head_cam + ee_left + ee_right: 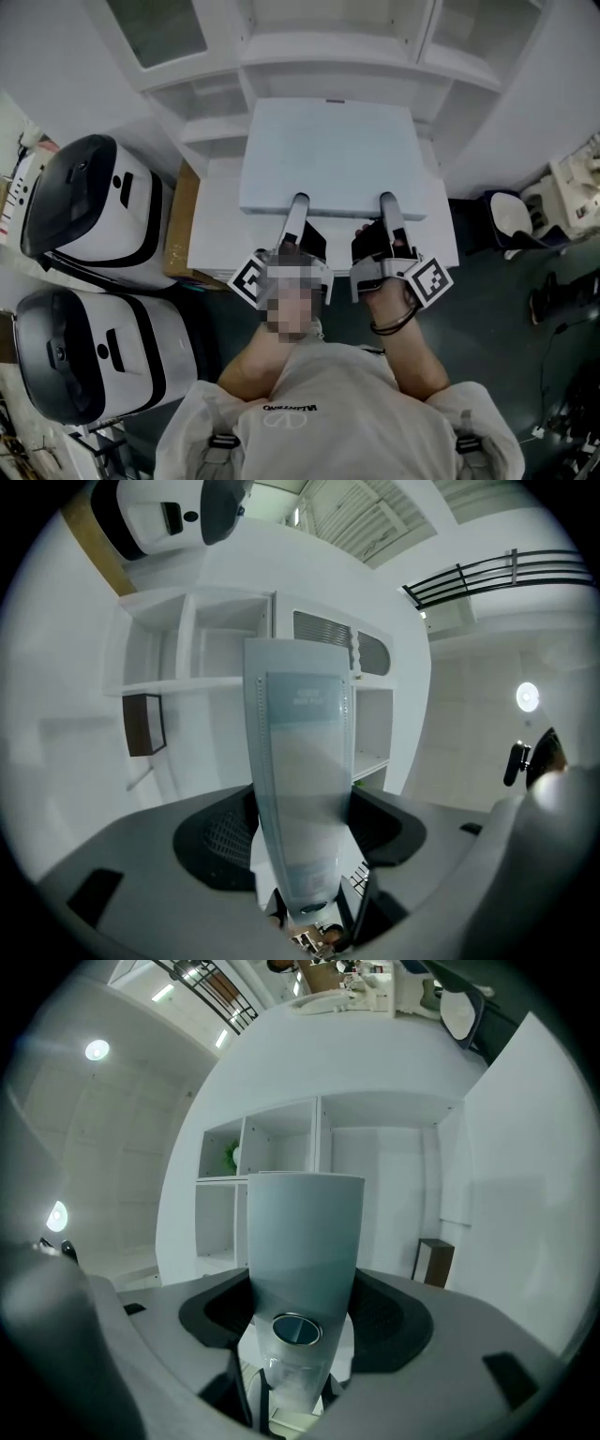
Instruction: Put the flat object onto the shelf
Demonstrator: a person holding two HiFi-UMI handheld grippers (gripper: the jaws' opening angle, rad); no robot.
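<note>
Left tongs (298, 208) and right tongs (387, 206) are gripping the board (328, 150) by 1 edge; tilting could make it clip the shelf (333, 49)

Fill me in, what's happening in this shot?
A person holds a flat white box by its near edge with both handheld grippers. The left gripper and the right gripper are each clamped on that edge. The box hangs above a white table, facing the white shelf unit. It is not yet on a shelf.
</note>
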